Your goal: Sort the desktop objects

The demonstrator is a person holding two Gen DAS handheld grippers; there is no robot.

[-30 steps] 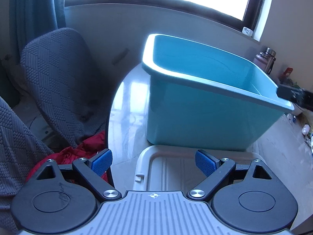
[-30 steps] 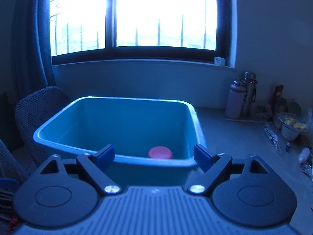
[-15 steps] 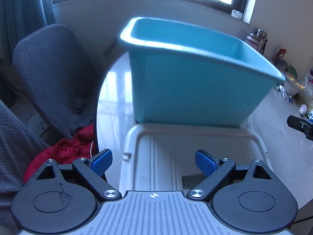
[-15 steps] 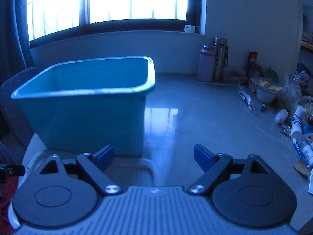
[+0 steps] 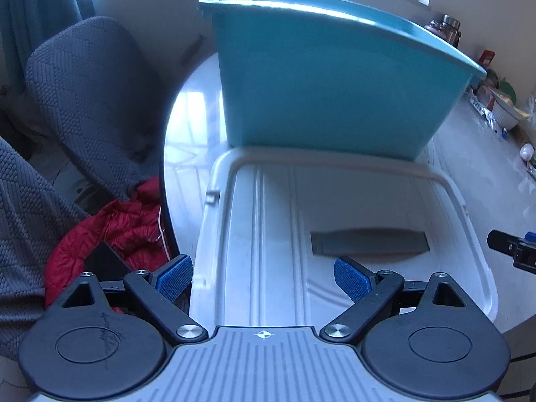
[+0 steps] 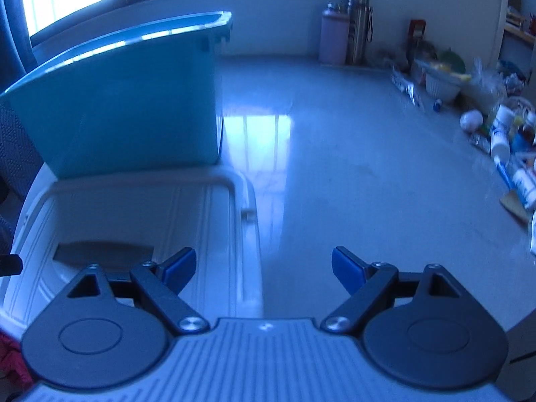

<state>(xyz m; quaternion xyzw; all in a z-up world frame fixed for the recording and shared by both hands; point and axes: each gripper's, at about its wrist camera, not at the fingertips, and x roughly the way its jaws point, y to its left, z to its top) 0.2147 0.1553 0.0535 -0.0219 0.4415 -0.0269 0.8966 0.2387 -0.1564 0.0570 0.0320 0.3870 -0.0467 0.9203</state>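
The left tongs point(image 5: 263, 279) stand wide open with nothing between the 2 blue pads point(image 5: 174, 276), hanging over the near end of a white plastic lid point(image 5: 368, 201) that lies flat on the tabletop point(image 5: 485, 174). A grey rectangular recess point(image 5: 368, 243) in the lid lies just ahead of the right-hand pad. Straight ahead, past the far edge of the lid and touching or nearly touching it, stands the teal bin point(image 5: 321, 83); only its outer wall and rim show from here, so what it holds cannot be told. To the left of these tongs, off the tabletop edge, are a grey quilted chair point(image 5: 90, 93) and a red padded garment point(image 5: 110, 231) lower down. At the right edge of the left wrist view a black part of the right tongs point(image 5: 512, 249) pokes in.

The right tongs point(image 6: 264, 273) are likewise spread open and hold nothing. Their left pad point(image 6: 179, 268) sits over the right edge of the lid point(image 6: 134, 211), while the right pad hangs over bare tabletop point(image 6: 351, 154). The bin point(image 6: 124, 100) is ahead and to the left. Far ahead stand 2 flasks, 1 pink point(image 6: 333, 35) and 1 steel point(image 6: 360, 28), against the wall. Along the right side lies a blurred scatter of small bottles and packets point(image 6: 502, 140), with a white bowl point(image 6: 442, 83) further back; the motion blur hides their details.
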